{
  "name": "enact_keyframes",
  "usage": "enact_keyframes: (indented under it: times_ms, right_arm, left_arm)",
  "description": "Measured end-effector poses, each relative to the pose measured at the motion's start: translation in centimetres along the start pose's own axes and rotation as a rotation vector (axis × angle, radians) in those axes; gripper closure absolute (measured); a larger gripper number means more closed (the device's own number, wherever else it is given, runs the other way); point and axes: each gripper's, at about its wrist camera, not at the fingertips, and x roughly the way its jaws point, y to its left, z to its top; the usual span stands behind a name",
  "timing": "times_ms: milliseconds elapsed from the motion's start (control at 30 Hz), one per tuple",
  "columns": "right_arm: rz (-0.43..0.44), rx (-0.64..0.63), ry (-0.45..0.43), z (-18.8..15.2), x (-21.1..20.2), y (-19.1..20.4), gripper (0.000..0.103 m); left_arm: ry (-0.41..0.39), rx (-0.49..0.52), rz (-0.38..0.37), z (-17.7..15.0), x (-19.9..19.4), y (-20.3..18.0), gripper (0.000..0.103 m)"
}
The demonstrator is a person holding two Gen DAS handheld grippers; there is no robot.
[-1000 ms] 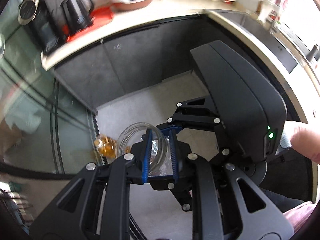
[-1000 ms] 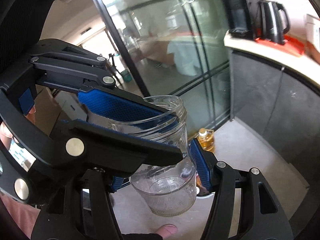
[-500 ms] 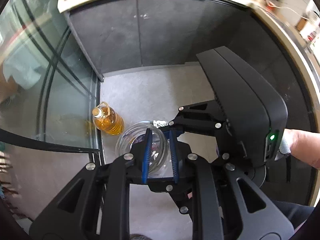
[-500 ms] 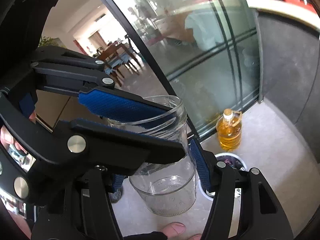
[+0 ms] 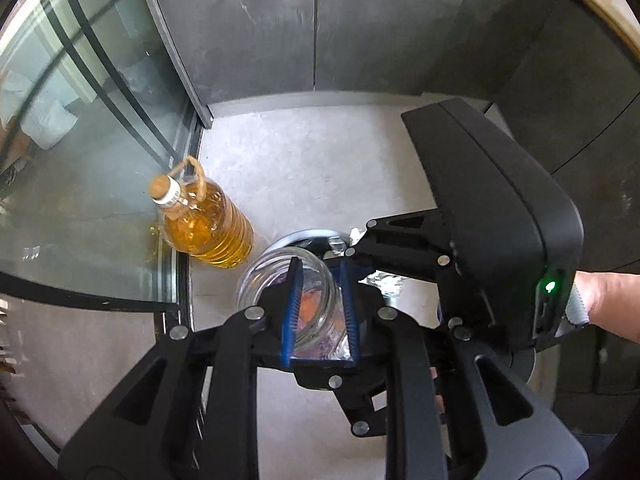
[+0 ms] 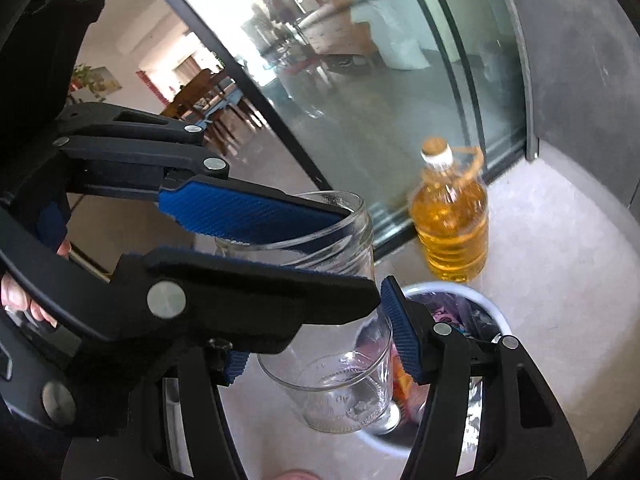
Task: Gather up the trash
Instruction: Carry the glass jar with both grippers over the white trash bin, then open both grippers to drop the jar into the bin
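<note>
Both grippers clutch our glass jar (image 6: pixel 340 344): the right gripper (image 6: pixel 316 364) grasps its body, the left gripper (image 5: pixel 318 312) pinches its rim. We hover above the bin (image 6: pixel 494 312); dropping it in remains.

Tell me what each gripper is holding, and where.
Both hold the same empty glass jar. The right gripper clamps its body; the left gripper pinches the rim wall, one jaw inside the mouth.

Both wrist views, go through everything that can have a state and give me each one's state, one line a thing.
Glass jar: lidless, empty, upright, held above the bin.
Right gripper: fingers closed on the jar's body.
Left gripper: fingers nearly shut, pinching the jar's rim wall, one finger inside.
Trash bin: open, already holding wrappers.
Oil bottle: capped, mostly full, standing on the floor by the glass door.
</note>
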Motion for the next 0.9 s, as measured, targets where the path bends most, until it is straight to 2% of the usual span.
enact_keyframes:
  times_ms: [167,333,467,767,900]
  right_arm:
    - [-0.027,0.012,-0.015,-2.4,3.8,-2.5,0.043]
    - [-0.029,0.036,-0.032,-3.9,5.9,-4.1,0.043]
    - [-0.041,0.059,-0.022,-5.1,7.7,-5.5,0.043]
    - [-0.064,0.128,0.018,-7.3,9.9,-7.4,0.042]
    - [-0.051,0.185,0.024,-7.6,9.5,-7.7,0.036]
  left_arm:
    - [0.003,0.009,0.037,-1.4,6.0,0.9,0.085]
    - [-0.006,0.018,0.063,-2.6,9.3,1.5,0.082]
    - [0.000,0.015,0.049,-2.9,11.7,2.0,0.081]
    - [0.013,0.010,0.024,-3.8,14.7,2.3,0.080]
    - [0.017,0.006,0.033,-4.0,14.8,2.0,0.080]
